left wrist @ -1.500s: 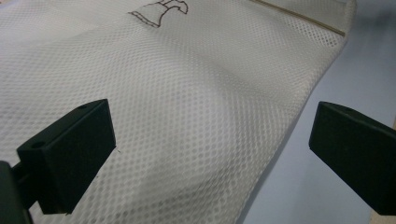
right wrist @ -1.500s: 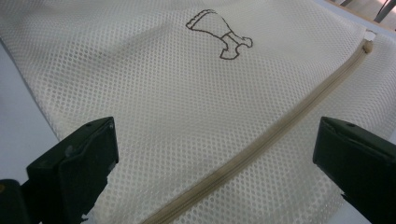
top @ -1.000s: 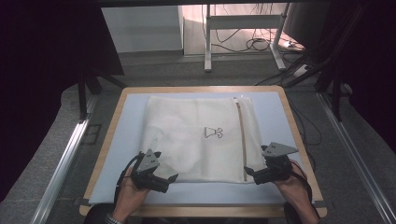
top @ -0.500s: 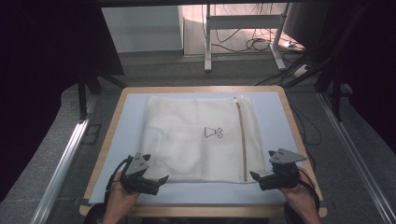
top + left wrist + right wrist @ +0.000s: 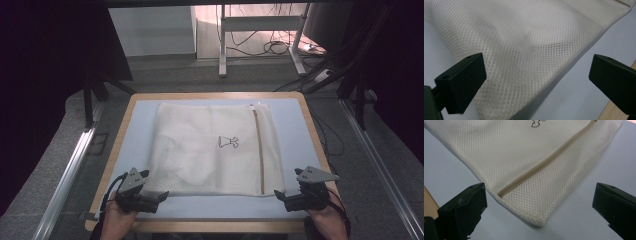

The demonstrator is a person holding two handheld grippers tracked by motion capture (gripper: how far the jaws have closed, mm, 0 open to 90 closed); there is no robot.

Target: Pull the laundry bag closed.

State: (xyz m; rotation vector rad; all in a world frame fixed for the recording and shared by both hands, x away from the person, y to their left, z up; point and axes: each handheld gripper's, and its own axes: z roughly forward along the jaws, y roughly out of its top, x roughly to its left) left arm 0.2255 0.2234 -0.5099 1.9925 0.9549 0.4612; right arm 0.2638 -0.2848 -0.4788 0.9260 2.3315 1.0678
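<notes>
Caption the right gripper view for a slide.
Open right gripper poised at the near corner of a white mesh laundry bag, beige zipper closed, on a blue mat.

One mesh bag (image 5: pixel 210 150) being counted on one table (image 5: pixel 300 115). One zipper (image 5: pixel 258 150) being counted on bag, one printed mark (image 5: pixel 228 142) beside it. Two grippers being counted: left gripper (image 5: pixel 161 196), right gripper (image 5: pixel 278 194). Two hands being counted, one per gripper.
</notes>
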